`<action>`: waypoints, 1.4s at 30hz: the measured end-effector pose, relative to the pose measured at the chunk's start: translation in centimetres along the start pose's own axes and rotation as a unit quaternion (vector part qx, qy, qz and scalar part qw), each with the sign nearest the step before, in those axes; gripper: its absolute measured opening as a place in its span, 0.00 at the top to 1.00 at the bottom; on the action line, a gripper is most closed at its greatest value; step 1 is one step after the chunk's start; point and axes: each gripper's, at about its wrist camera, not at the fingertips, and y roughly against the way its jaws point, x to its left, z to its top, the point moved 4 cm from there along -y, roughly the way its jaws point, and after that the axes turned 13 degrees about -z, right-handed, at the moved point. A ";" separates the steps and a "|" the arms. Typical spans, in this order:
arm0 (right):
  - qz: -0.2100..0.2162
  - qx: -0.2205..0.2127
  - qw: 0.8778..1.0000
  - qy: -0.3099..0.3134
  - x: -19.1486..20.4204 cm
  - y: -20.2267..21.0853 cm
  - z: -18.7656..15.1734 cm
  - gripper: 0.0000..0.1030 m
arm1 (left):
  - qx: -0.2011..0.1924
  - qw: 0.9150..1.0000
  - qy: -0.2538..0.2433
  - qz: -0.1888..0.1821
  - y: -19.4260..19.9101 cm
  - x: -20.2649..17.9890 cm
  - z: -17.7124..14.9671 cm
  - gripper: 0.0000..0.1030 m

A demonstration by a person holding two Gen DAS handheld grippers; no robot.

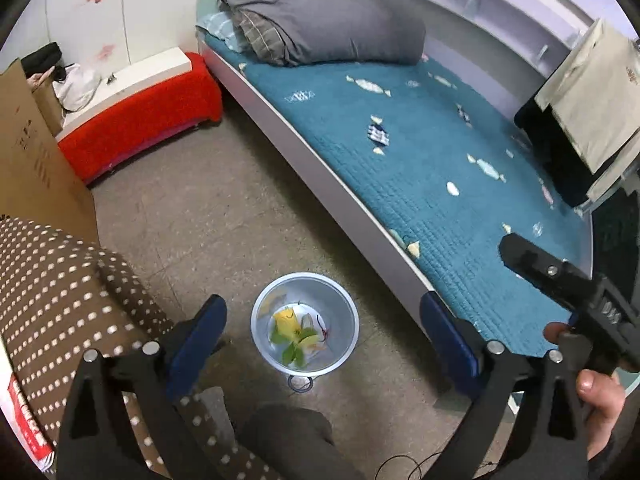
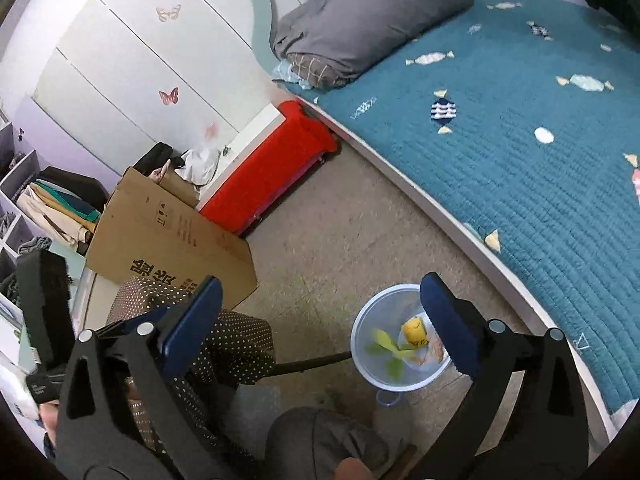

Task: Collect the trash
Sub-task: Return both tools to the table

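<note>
A pale blue trash bin [image 1: 340, 312] stands on the floor beside the bed; it also shows in the right wrist view [image 2: 362, 344]. Inside lie a yellow cup [image 1: 285, 322], green scraps [image 1: 294, 354] and other bits of trash; the right wrist view shows the cup [image 2: 414, 332] too. My left gripper [image 1: 324, 334] is open and empty, high above the bin. My right gripper [image 2: 320, 320] is open and empty, above the floor left of the bin. The right gripper's body [image 1: 560, 280] shows at the right of the left wrist view.
A bed with a teal quilt [image 1: 420, 152] and grey duvet [image 1: 328, 20] lies on the right. A red-covered bench [image 1: 140, 120] and a cardboard box [image 2: 168, 232] stand at the far left. A dotted brown cloth [image 1: 68, 292] and my knee [image 1: 288, 440] are close below.
</note>
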 end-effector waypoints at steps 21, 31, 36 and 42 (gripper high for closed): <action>0.012 -0.055 0.996 0.065 8.4 6.5 -1.8 0.06 | -0.136 0.989 -0.041 0.034 14.1 -2.3 -4.0 0.08; 0.024 -0.048 0.989 0.140 15.4 8.4 -5.0 0.06 | -0.182 0.981 -0.010 0.064 20.3 1.2 -8.5 0.08; 0.037 -0.038 0.982 0.180 19.0 8.8 -7.4 0.06 | -0.195 0.978 0.010 0.079 22.5 3.4 -10.4 0.08; 0.054 -0.011 0.970 0.235 23.3 8.4 -11.1 0.06 | -0.216 0.970 0.030 0.107 25.2 5.9 -13.1 0.08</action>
